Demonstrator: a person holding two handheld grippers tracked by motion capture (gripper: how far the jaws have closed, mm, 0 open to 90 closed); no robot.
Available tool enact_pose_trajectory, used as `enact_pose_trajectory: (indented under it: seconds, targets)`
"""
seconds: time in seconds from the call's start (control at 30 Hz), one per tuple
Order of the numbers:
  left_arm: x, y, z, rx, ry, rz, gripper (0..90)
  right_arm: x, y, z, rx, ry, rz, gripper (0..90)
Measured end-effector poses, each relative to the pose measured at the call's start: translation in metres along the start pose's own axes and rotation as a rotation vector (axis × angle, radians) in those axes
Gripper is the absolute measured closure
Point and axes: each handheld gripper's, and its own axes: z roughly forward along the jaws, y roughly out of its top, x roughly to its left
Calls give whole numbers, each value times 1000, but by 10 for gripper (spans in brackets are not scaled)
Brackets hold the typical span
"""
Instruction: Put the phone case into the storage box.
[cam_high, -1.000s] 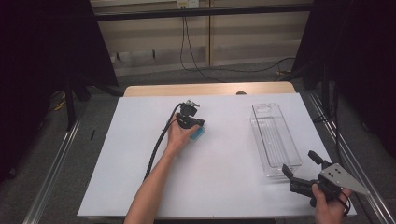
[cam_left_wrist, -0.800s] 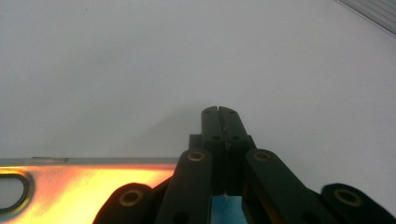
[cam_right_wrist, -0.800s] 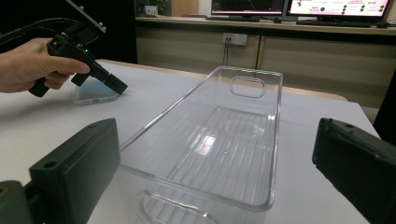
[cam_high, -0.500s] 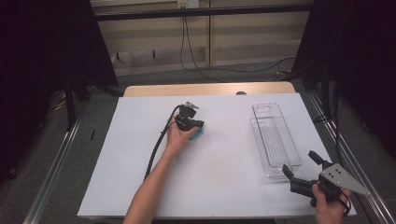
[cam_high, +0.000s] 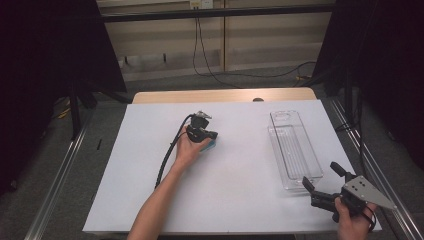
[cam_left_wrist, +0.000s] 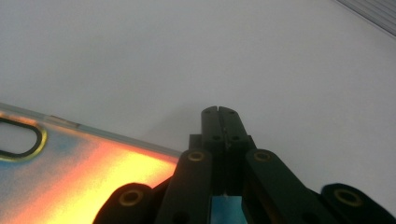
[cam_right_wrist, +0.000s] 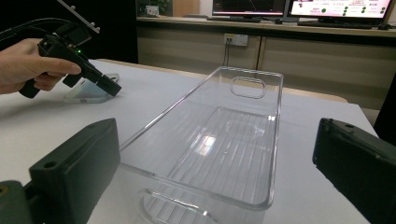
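Observation:
A person's left hand holds my left gripper (cam_high: 214, 135) low over the white table top, left of centre. Its jaws are pressed together, and I see nothing between the tips (cam_left_wrist: 218, 112). A flat, clear phone-case-like piece with a blue and orange sheen (cam_left_wrist: 70, 172) lies on the table right beside those jaws; it looks blue from above (cam_high: 210, 145) and pale in the right gripper view (cam_right_wrist: 88, 95). My right gripper (cam_high: 320, 173) stands open at the front right, its jaws spread wide before the near end of a clear plastic tray (cam_right_wrist: 275, 140).
The clear tray (cam_high: 274, 135) lies lengthwise on the right side of the white sheet (cam_high: 125, 165), with a handle cut-out at each end. A black cable (cam_high: 167, 155) trails from the left gripper along the forearm. Metal rails run along both table sides.

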Motion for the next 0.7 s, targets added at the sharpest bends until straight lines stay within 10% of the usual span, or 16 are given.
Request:
enact_pose_trajectory:
  seconds: [0.7]
  targets:
    - [-7,-4,-2,24,-12,25,900,0,0,0,1,-8,2,1]
